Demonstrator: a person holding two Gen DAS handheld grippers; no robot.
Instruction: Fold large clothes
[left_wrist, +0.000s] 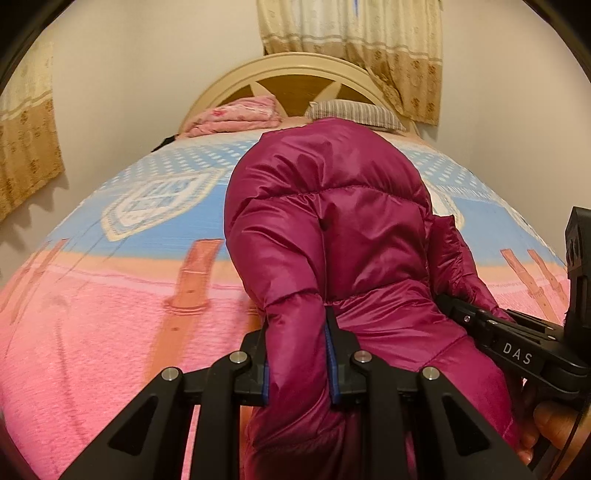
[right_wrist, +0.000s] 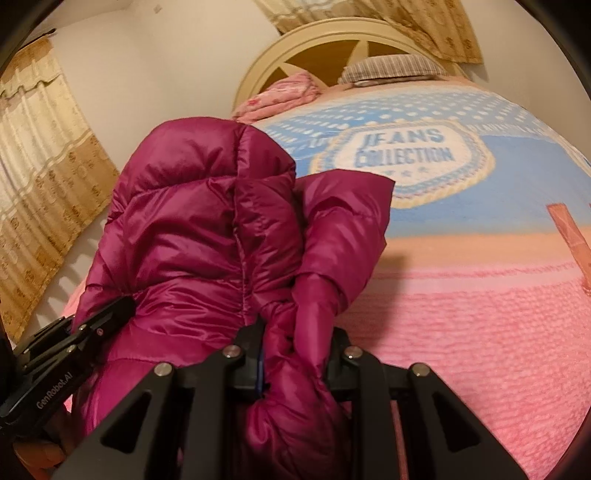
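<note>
the left tool is clenching a puffy fold of the jacket, its blue-edged pads pressing into the fabric. the right tool is gripping another bunched fold of the same jacket. the jacket is a glossy magenta quilted shell, stitched in soft rounded panels, and it is hanging between the two tools over the near half of the bed. the bedspread is showing a nubby pink weave near and smooth blue print far. open bed is lying left and right of the jacket. far off, a striped pillow and a pink folded blanket are sitting by the curved headboard.
</note>
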